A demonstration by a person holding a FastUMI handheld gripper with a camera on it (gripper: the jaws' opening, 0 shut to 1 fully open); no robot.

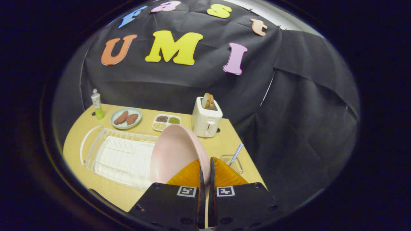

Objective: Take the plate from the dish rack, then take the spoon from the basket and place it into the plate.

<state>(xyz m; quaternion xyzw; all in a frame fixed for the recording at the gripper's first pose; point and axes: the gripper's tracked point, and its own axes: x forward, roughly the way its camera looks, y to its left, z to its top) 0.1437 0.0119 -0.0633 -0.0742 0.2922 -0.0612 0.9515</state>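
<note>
Tongs (pixel 205 162) clenched on the rim of the pink plate (pixel 175 154) — both fingers pressing its near edge, one on each face. Plate held tilted, nearly on edge, above the counter (pixel 224 146) and over the right end of the white dish rack (pixel 118 157). Rack used as landmark from here on: wire frame with a white ribbed tray inside, lying left of the plate. Just right of the rack, past the plate, a small clear basket (pixel 231 163) with the spoon (pixel 236 154) leaning out of it, handle up. Behind the rack, a teal dish (pixel 126 118) with two brown pieces, and a small divided tray (pixel 166 122) of grains. Behind and right of the rack, a white toaster (pixel 206 119) with bread sticking up. Far behind the rack's left end — a small bottle (pixel 97 104) with a green base.
</note>
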